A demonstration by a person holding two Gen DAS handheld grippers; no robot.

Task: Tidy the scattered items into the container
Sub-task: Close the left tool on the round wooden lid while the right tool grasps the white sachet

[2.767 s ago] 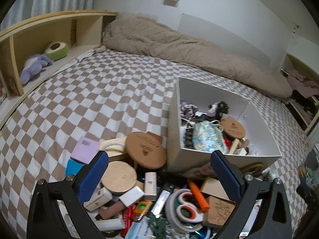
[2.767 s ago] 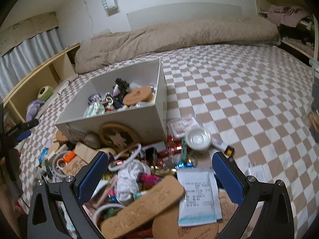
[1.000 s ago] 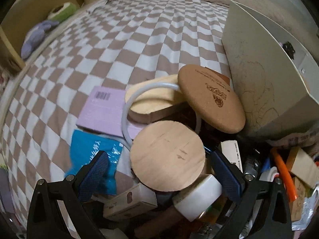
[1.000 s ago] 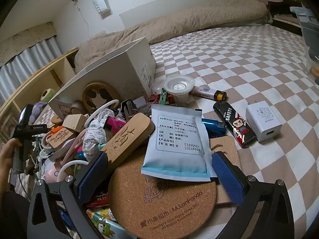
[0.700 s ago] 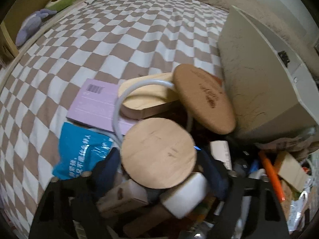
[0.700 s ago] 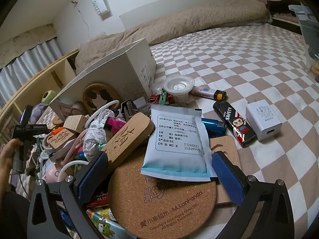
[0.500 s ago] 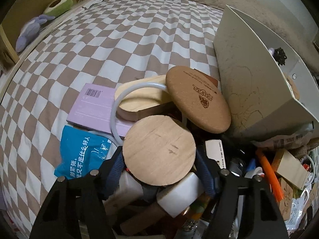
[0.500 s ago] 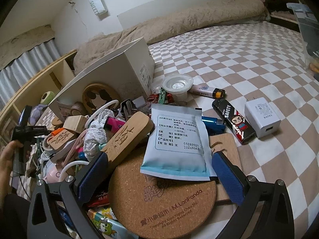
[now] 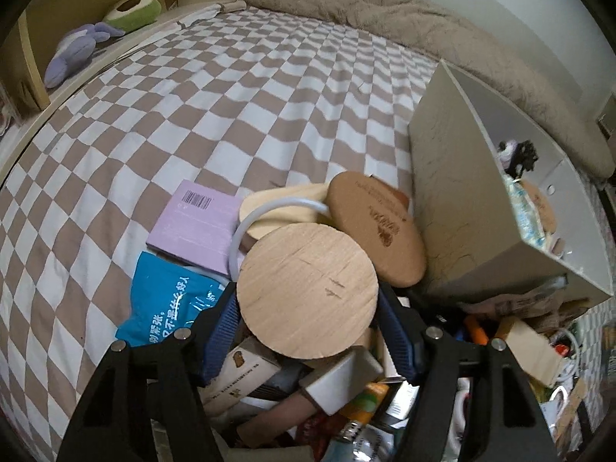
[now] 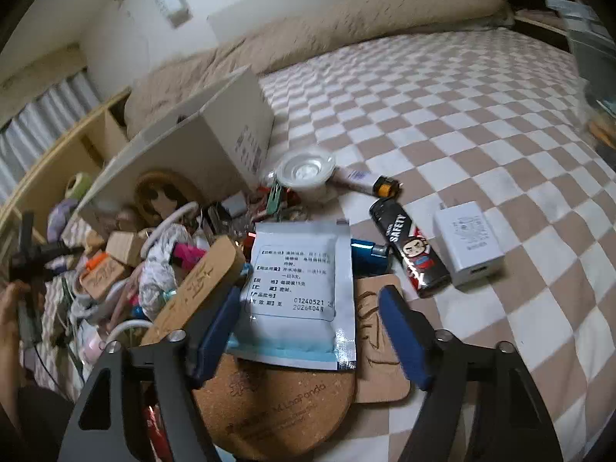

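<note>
In the left wrist view my left gripper [image 9: 307,308] is shut on a round pale wooden disc [image 9: 306,285], held by its edges just above the clutter pile. The white container box [image 9: 462,208] stands to the right with several items inside. In the right wrist view my right gripper [image 10: 310,296] has its jaws closing around a white and blue sachet [image 10: 300,269], which lies on a round cork coaster [image 10: 277,396]. The left pad is near the sachet's edge and the right pad stands apart from it. The box [image 10: 200,154] is behind the pile there.
A brown cork coaster [image 9: 375,227], purple booklet [image 9: 196,223] and blue packet [image 9: 165,300] lie around the disc. A wooden plank [image 10: 196,285], black lighter [image 10: 412,254], white charger [image 10: 467,246] and clear lid [image 10: 306,169] surround the sachet. A shelf with plush toys [image 9: 84,42] runs along the bed's left.
My left gripper's jaws closed on the wooden disc and lifted it slightly. My right gripper's jaws moved inward from wide open toward the sachet.
</note>
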